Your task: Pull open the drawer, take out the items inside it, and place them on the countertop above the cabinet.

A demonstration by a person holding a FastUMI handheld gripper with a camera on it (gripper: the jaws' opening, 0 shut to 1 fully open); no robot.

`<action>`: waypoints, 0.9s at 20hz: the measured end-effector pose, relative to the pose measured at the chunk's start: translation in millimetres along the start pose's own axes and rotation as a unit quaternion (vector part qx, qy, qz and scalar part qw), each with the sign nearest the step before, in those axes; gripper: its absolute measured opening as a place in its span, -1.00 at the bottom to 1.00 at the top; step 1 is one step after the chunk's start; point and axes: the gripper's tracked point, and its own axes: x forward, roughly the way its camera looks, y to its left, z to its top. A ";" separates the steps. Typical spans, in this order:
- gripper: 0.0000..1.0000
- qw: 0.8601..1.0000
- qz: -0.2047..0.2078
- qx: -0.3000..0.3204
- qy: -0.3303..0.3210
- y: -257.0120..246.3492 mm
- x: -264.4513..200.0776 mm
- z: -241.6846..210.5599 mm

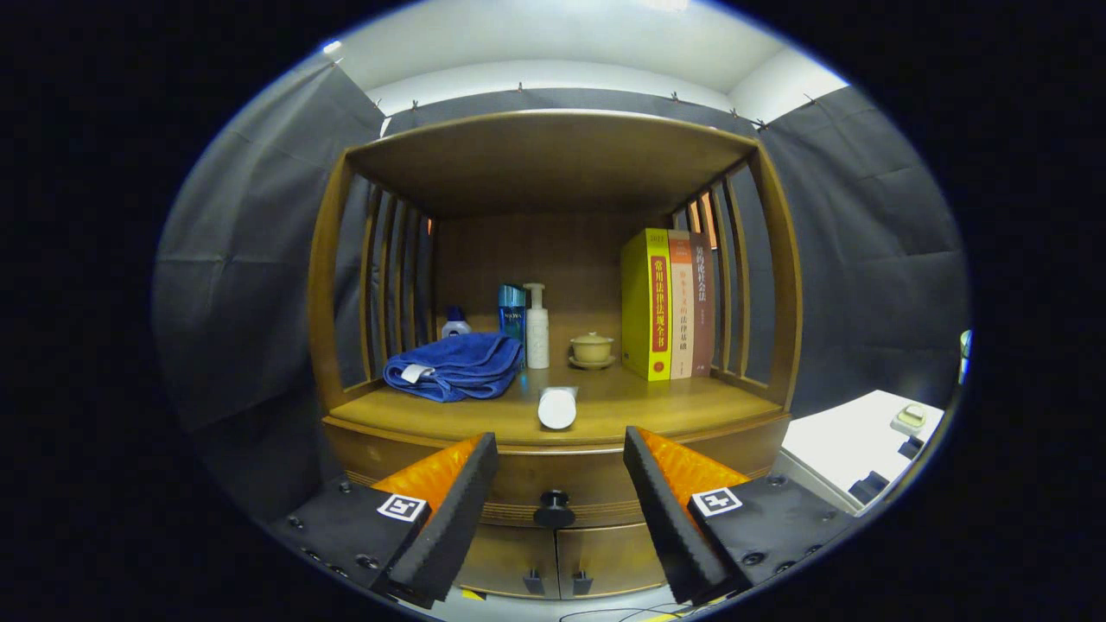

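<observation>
A wooden cabinet stands ahead of me with its drawer (518, 484) closed under the countertop (674, 406). The drawer's dark round knob (554, 509) sits between my fingers and a little beyond them. My gripper (560, 458) is open with nothing between its fingers, and it is apart from the drawer front. A white cylinder (557, 407) lies on its side on the countertop near the front edge, just above the knob. What the drawer holds is hidden.
On the countertop lie a folded blue towel (456, 366), a small bottle (455, 324), a blue box (511, 311), a white pump bottle (537, 326), a lidded cup on a saucer (593, 349) and three upright books (670, 304). Two small doors (562, 560) sit below the drawer. A white table (855, 449) stands right.
</observation>
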 end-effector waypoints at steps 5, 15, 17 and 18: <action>0.92 1.000 -0.008 -0.006 -0.019 -1.9 -41.1 20.0; 0.92 0.999 -0.016 -0.008 -0.042 -8.4 -77.5 41.9; 0.92 0.999 -0.018 -0.010 -0.043 -10.7 -79.1 41.7; 0.92 0.999 -0.019 -0.010 -0.043 -11.4 -79.2 42.4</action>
